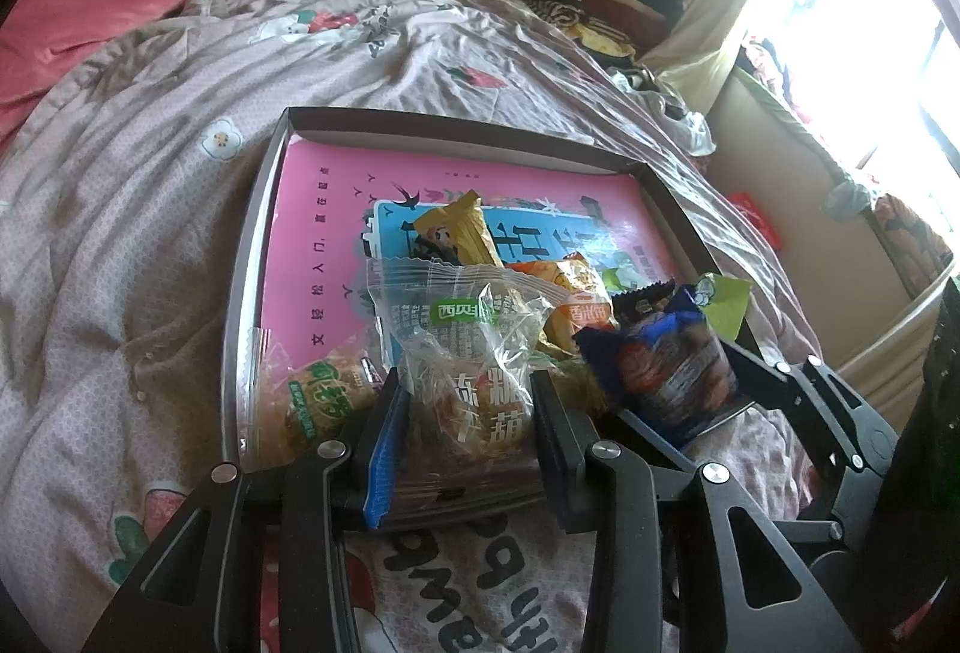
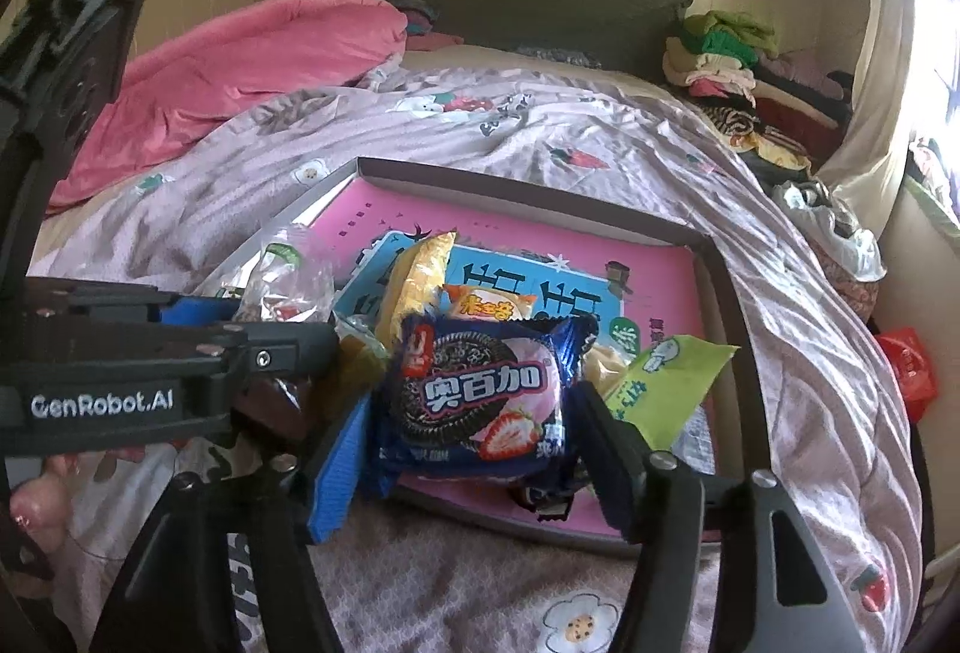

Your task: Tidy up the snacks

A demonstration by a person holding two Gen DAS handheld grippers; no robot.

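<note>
Bed (image 1: 150, 209) w/ a lilac printed quilt is the work surface — soft and uneven, which is prob. why a shallow dark-rimmed box tray (image 1: 420, 122) sits on it as a flat, walled place to collect the snacks. A pink book (image 1: 324, 209) lies flat inside the tray and the packets pile on top of it, toward the near edge.

Snack pile, near end of tray: yellow packet (image 1: 459, 230) furthest back, orange packet (image 1: 579, 296) beside it, green packet (image 2: 672, 383) at the right side, a clear-wrapped green-label pastry (image 1: 318, 395) at the left near corner.

Left gripper (image 1: 465, 413) is clamped on a clear-wrapped snack (image 1: 474, 407), both pads pressed against the wrapper, held over the tray's near rim — looks like it's being brought to the pile or steadied there.

Right gripper (image 2: 471, 407) has the blue cookie packet (image 2: 480, 389) between its jaws, just inside the near rim. Jaws stand fairly wide; the blue-padded finger seems to touch the wrapper, the other looks slightly off it, though the crinkled foil makes this hard to judge. My read: packet is being let go onto the pile, not gripped.
</note>
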